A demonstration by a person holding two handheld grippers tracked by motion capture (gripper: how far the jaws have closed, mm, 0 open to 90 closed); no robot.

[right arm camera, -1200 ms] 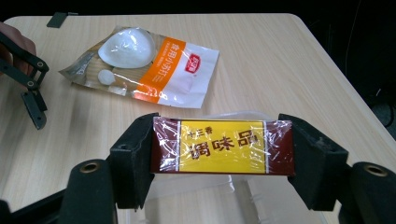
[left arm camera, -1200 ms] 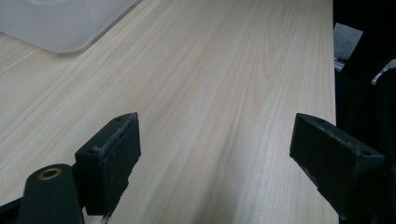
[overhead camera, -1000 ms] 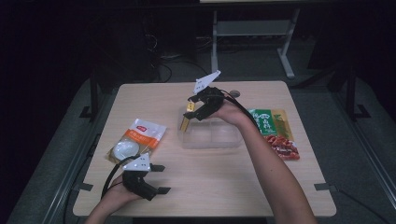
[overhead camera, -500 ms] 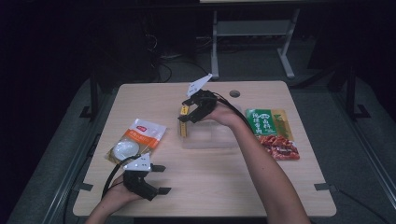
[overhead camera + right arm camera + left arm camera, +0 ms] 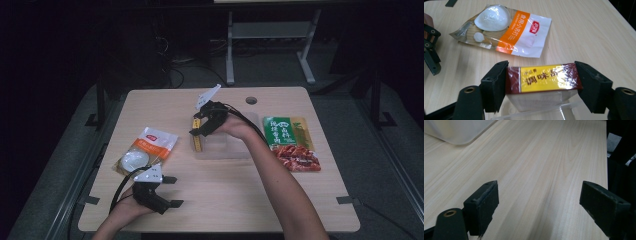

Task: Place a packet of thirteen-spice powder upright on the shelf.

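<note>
From the high view I can't read the print on the yellow-and-maroon box; it's small there and partly behind the right tool. In the right gripper view the box's lower part is cut off by the frame edge, and the clear plastic container under it is just a rim at the bottom, hard to make out. Left gripper view: a pale frosted corner at top left, probably that container, blurred, can't say for sure.

The box sits between the right tool's jaws, clamped end to end, long side level across the view, wrapped in shiny film. In the high view the box hangs at the left edge of the container, at or just above its rim; touching or not, I can't tell.

The right forearm reaches in from the bottom right across the container, wrist bent, tool pointing down and left. The left tool is near the table's front edge, well left and in front of the container, jaws wide apart with nothing between them, just bare wood in its own view. The left hand is low, wrist at the table edge.

The white-and-orange pouch lies left of the container; the green-and-red packet lies right of it.
</note>
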